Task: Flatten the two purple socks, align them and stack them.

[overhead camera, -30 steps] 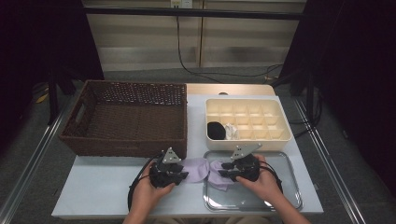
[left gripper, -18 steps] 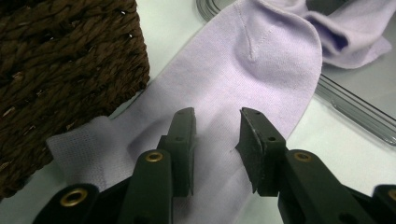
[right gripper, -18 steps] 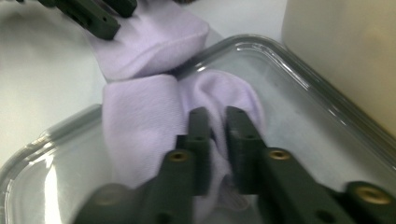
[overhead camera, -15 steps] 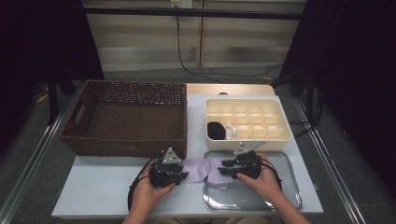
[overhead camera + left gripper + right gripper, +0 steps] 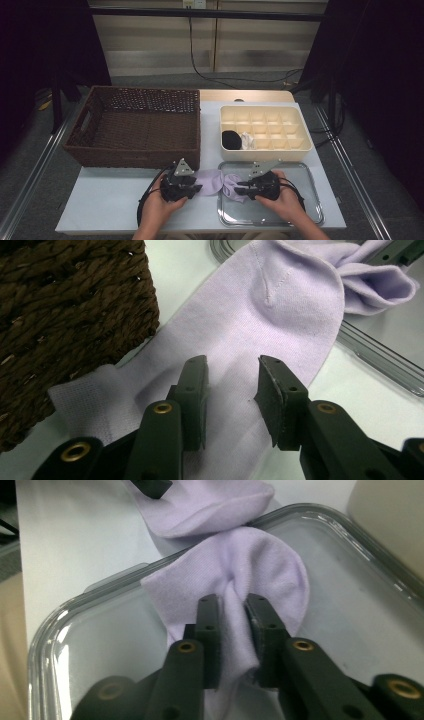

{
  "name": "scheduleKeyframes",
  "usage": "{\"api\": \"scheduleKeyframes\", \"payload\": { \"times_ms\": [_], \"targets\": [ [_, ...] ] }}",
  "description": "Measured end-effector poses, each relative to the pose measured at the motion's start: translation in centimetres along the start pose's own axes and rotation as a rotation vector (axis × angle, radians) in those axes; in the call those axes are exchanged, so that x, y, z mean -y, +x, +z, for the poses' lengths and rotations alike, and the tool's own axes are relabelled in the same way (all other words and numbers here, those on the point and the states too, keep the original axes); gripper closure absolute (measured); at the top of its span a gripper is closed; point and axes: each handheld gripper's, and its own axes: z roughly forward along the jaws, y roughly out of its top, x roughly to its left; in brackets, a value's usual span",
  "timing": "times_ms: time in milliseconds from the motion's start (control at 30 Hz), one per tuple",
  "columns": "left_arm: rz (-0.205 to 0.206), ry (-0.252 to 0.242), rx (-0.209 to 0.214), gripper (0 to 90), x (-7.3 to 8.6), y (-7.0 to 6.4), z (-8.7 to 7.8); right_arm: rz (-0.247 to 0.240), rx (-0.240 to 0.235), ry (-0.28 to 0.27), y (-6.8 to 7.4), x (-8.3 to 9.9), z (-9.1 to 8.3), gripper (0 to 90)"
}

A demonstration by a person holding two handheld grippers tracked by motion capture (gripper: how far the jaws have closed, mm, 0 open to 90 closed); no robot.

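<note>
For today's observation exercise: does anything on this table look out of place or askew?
Yes. The lilac fabric sock lies half on the white table, half over the rim of the clear tray, twisted in the middle. The right gripper pinches a fold of it; the left gripper is open above it.

Lilac sock, stretched flat, toe on tray rim, heel on table

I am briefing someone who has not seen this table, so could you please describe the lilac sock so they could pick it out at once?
Start at the brown wicker basket on the left of the white table. Just in front of its right corner lies the lilac sock, reaching onto the clear tray. It is the only pale purple cloth, with the right gripper pinching it and the left gripper open over it.
</note>
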Motion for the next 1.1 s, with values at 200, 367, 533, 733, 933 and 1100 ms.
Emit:
{"api": "scheduleKeyframes", "payload": {
  "times_ms": [200,367,533,733,933,1100],
  "targets": [
    [0.013,0.007,0.008,66.0,0.0,-0.1,0.0,0.064,0.011,-0.016,-1.2,0.0,-0.5,81.8],
    [0.027,0.017,0.031,67.7,-0.1,-0.2,-0.1,0.072,0.031,-0.077,-1.9,-0.9,-1.6,81.9],
    [0.043,0.027,0.043,68.3,-0.2,-0.6,-0.1,0.054,0.027,-0.113,-1.8,-2.7,-2.0,81.9],
    [0.043,0.024,0.049,68.5,-0.2,-0.5,-0.1,0.029,0.012,-0.153,-1.4,-5.3,-1.4,81.8],
    [0.043,0.028,0.051,68.6,-0.2,-0.4,-0.1,0.035,0.025,-0.139,-2.1,-5.2,-1.6,81.7],
    [0.043,0.032,0.045,68.5,-0.2,-0.4,-0.1,0.079,0.033,-0.133,-3.0,-3.6,-2.0,81.7]
  ]
}}
